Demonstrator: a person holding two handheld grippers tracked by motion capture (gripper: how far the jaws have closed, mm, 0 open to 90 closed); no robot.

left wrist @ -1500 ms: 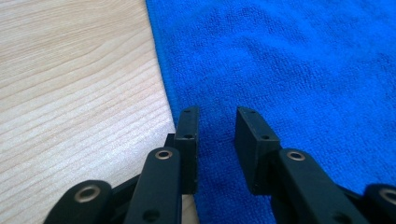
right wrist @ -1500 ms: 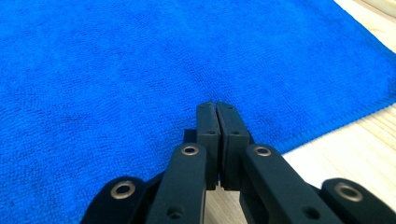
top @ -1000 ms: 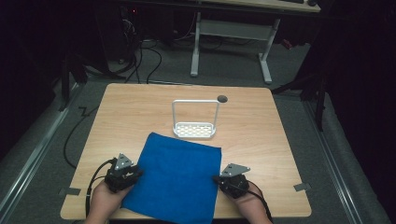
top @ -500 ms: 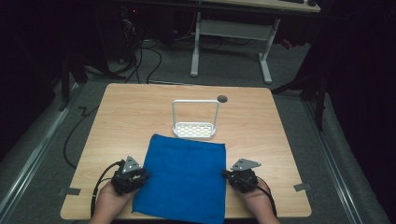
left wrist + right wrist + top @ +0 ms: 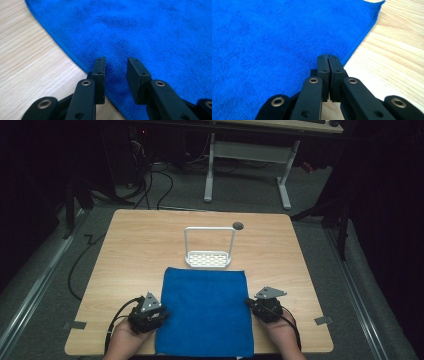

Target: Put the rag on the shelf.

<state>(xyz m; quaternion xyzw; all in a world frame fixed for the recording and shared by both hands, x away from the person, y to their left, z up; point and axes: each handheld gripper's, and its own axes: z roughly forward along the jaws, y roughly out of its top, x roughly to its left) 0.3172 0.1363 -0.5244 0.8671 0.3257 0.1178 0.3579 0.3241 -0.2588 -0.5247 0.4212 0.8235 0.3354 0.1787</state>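
High view: my left hand-held gripper (image 5: 161, 312) gapes, jaws just widening; right hand-held gripper (image 5: 250, 303) clenched empty beside cloth (image 5: 204, 310); pinch both side hems evenly.

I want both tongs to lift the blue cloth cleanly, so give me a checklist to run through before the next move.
1. Blue cloth lies flat on the table: ok.
2. Left tongs open, jaws just widened, over the cloth's left edge: ok.
3. Right tongs open for a grasp: not ok, shut.
4. Cloth caught in right tongs: cannot tell.
5. White rack clear of the cloth's far edge: ok.
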